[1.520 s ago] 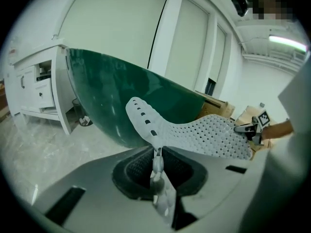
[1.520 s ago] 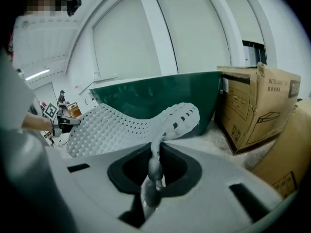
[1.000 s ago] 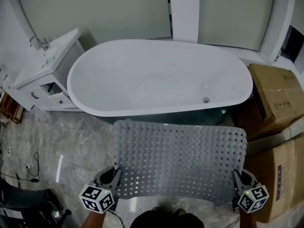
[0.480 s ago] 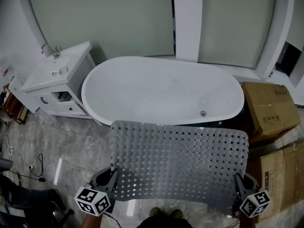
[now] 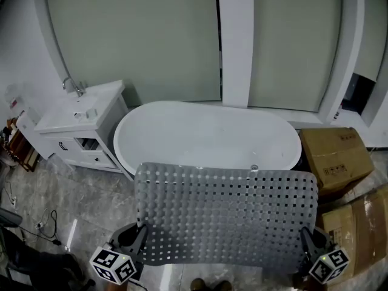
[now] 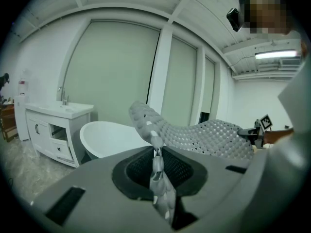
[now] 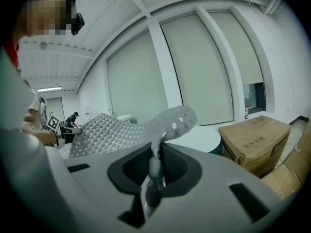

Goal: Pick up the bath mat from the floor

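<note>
The grey perforated bath mat hangs spread out in the air in front of the white bathtub, held by its two near corners. My left gripper is shut on the mat's left corner, and the left gripper view shows the mat pinched edge-on between the jaws. On the other side my right gripper is shut on the right corner, where the right gripper view has the mat clamped and arching away to the left. The far edge curls over toward the tub.
A white vanity with sink and tap stands left of the tub. Cardboard boxes are stacked at the right. Marble floor with cables lies at the lower left. Tall blinds and a white pillar back the tub.
Both grippers have risen with the mat, which now hangs higher and covers the tub's near rim. The view has tilted up, showing more of the wall.
</note>
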`<state>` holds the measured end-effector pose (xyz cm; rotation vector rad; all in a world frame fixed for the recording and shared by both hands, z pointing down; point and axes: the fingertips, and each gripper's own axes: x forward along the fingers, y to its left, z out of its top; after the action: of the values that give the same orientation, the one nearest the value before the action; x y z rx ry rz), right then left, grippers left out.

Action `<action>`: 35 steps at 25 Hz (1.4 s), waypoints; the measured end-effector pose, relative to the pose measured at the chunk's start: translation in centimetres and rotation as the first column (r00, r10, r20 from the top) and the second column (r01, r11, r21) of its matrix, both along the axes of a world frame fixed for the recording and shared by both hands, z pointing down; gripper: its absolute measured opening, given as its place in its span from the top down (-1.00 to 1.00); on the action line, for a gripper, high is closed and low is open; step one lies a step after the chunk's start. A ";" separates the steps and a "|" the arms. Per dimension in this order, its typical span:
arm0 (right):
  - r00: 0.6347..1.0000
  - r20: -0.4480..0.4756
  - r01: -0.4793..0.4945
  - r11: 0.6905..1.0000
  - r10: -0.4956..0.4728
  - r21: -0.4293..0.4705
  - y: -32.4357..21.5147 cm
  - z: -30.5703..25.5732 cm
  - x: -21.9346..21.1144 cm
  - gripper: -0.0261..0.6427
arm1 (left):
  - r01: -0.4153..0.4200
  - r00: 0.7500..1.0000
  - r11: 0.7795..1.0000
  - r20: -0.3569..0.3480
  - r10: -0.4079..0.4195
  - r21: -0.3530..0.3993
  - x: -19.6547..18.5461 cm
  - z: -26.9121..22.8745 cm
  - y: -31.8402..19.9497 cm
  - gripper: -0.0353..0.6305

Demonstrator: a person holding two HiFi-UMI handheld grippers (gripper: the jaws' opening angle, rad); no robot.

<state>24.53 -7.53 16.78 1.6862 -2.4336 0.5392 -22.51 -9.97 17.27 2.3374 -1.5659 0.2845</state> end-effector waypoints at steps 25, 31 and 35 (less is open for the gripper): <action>1.000 -0.029 0.004 0.972 0.003 0.235 6.6 -14.8 -1.6 0.79 | 0.025 0.999 0.975 -0.042 -0.016 0.220 -4.8 -14.2 5.3 0.74; 1.000 0.006 -0.010 0.973 0.009 0.230 7.3 -15.2 -2.0 0.79 | 0.026 0.999 0.974 -0.046 -0.016 0.226 -4.9 -13.9 5.8 0.74; 1.000 0.015 -0.011 0.969 0.008 0.247 7.1 -15.7 -2.3 0.79 | 0.020 0.999 0.973 -0.044 -0.011 0.231 -4.9 -14.2 5.6 0.74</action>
<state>22.25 -0.46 1.07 1.7887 -2.5952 0.2572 -27.41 -4.39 3.10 2.4836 -1.6756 0.0493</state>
